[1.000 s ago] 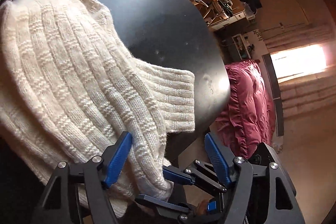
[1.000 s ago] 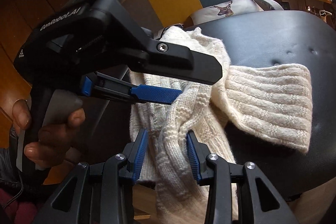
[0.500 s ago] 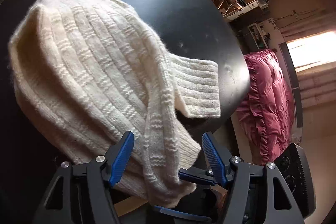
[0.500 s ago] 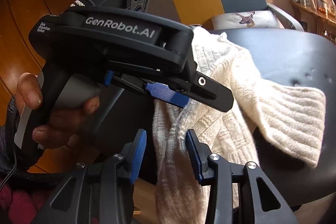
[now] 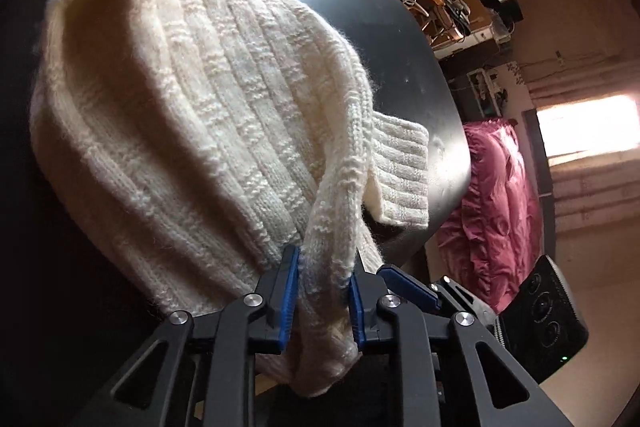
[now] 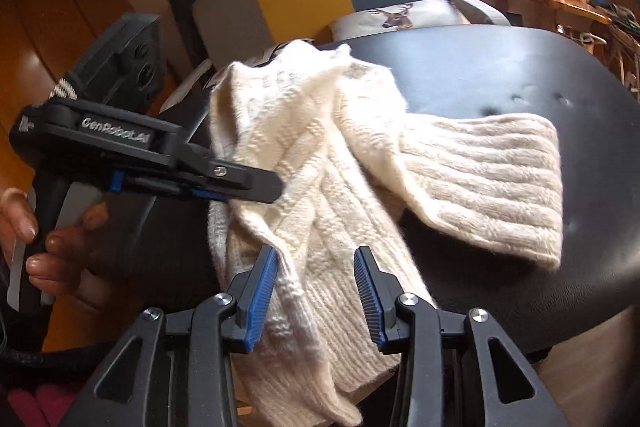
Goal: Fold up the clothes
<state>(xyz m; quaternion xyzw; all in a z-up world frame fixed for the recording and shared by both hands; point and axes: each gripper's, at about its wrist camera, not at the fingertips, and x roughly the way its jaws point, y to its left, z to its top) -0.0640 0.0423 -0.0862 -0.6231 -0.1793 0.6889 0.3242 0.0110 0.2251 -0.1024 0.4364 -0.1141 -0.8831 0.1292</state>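
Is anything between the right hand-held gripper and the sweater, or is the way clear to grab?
Nothing visible blocks it. The right hand-held gripper is open with the cream sweater already lying between its blue pads. The left hand-held gripper has closed on a fold beside it, not in the way.

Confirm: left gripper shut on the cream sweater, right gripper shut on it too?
Not quite. The left gripper is shut on the sweater, but the right gripper is open, its jaws spread either side of the knit, as the right wrist view shows.
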